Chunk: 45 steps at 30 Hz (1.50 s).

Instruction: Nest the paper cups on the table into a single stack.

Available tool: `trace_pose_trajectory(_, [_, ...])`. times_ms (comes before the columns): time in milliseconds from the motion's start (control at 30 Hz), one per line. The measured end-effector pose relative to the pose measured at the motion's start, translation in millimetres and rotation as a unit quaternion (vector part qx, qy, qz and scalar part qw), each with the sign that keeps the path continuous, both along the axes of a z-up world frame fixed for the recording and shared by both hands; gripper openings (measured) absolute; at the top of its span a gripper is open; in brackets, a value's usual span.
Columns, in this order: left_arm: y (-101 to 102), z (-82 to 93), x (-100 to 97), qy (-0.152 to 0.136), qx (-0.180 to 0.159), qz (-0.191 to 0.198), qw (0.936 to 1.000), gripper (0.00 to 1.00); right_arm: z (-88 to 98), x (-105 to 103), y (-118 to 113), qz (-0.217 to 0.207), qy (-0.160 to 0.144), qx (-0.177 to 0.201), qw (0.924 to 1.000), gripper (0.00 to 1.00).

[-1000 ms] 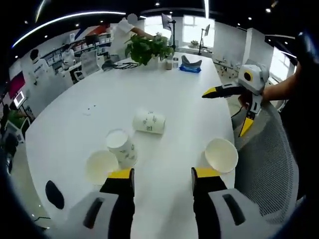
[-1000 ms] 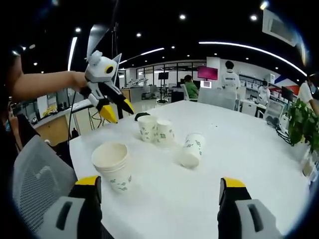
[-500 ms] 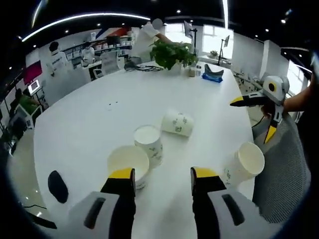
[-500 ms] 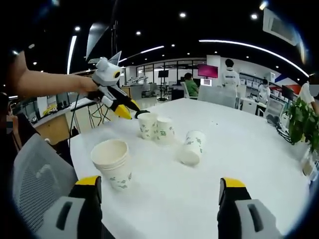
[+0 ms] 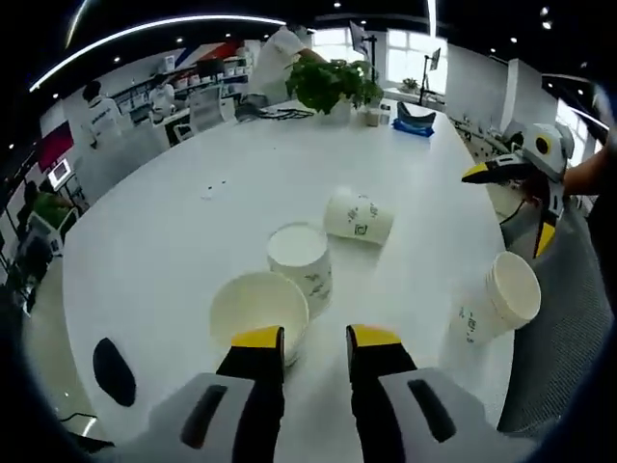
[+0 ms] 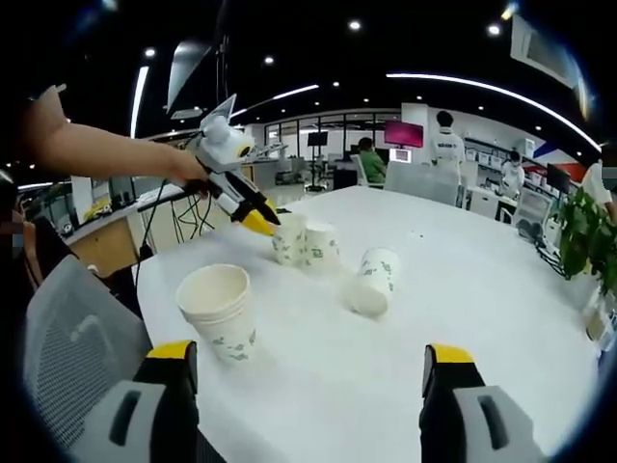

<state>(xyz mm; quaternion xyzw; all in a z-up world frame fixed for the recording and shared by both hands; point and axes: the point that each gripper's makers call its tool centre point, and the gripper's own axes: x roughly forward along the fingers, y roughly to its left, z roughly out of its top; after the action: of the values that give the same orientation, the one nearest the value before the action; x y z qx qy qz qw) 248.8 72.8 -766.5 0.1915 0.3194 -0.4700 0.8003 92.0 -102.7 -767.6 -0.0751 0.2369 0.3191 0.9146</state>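
Four cups still sit apart on the desk (image 5: 174,231), so nesting has barely begun: your left tool (image 5: 316,340) is nearly closed at the nearest cup (image 5: 258,311), your right tool (image 6: 307,362) wide open.

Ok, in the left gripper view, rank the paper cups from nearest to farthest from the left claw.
1. Upright cup, at the left claw tips, slightly left.
2. Second upright cup, just behind it.
3. Tipped cup and the stack on the right: too close to call.
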Motion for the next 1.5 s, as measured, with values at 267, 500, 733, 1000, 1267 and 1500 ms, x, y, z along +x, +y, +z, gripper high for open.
trace_pose_trajectory(267, [-0.2, -15.0, 7.1, 0.001, 0.034, -0.026, 0.9991, 0.15, -2.0, -1.3, 1.4, 0.004, 0.001, -0.007, 1.0, 0.98])
trace_pose_trajectory(500, [-1.2, -23.1, 13.3, -0.002, 0.051, -0.034, 0.9981, 0.05, -0.7, -0.9, 1.3, 0.003, 0.0, -0.006, 1.0, 0.98])
trace_pose_trajectory(733, [-1.6, -24.3, 11.4, -0.004, 0.06, -0.036, 0.9975, 0.01, -0.4, -0.3, 0.7, 0.002, -0.001, -0.005, 1.0, 0.98])
trace_pose_trajectory(1000, [-2.7, -19.7, 13.9, -0.013, 0.056, -0.033, 0.9978, 0.0, 1.6, 0.3, 1.1, 0.001, -0.004, -0.002, 1.0, 0.98])
trace_pose_trajectory(1267, [1.0, -5.8, 9.3, -0.026, 0.052, -0.027, 0.9979, 0.0, 3.4, 0.4, 2.2, 0.002, -0.007, -0.001, 1.0, 0.98])
trace_pose_trajectory(1500, [7.1, 6.3, 4.5, -0.035, 0.054, -0.02, 0.9978, 0.0, 5.3, 0.7, 2.4, 0.002, -0.011, 0.003, 0.9999, 0.99])
